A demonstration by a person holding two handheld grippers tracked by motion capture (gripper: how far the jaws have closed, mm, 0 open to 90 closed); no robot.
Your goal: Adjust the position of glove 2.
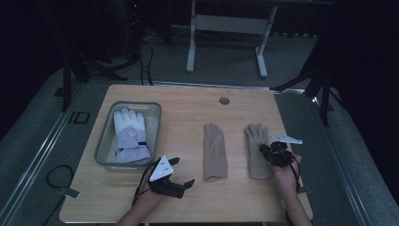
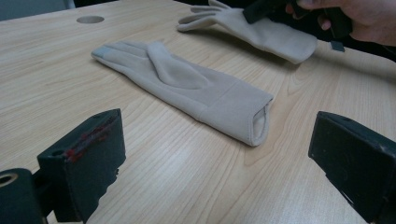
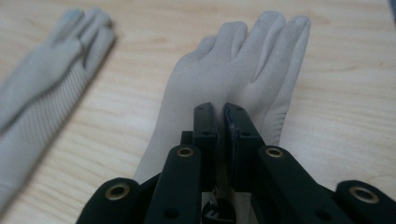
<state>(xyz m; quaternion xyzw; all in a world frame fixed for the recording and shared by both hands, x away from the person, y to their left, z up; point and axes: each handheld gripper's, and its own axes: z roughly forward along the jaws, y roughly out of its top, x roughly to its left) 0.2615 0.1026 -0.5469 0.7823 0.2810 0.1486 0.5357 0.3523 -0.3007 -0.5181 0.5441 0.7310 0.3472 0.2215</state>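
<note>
Two beige gloves lie flat on the wooden table. The right beige glove (image 1: 257, 134) (image 3: 247, 60) (image 2: 271, 32) has my right gripper (image 1: 264, 149) (image 3: 223, 112) over its palm. That gripper's jaws are pressed together, and the fabric seems pinched at their tips. The left beige glove (image 1: 215, 150) (image 2: 187, 84) (image 3: 42, 93) lies alone, its cuff towards me. My left gripper (image 1: 183, 170) (image 2: 219, 135) rests low near the table's front, wide open and pointed at that cuff, with nothing between its fingers.
A grey bin (image 1: 104, 141) at the left of the table (image 1: 188, 106) holds a white and lavender padded glove (image 1: 129, 134). A round cable hole (image 1: 224, 100) (image 2: 90, 19) sits near the far edge. Desk legs stand on the floor beyond.
</note>
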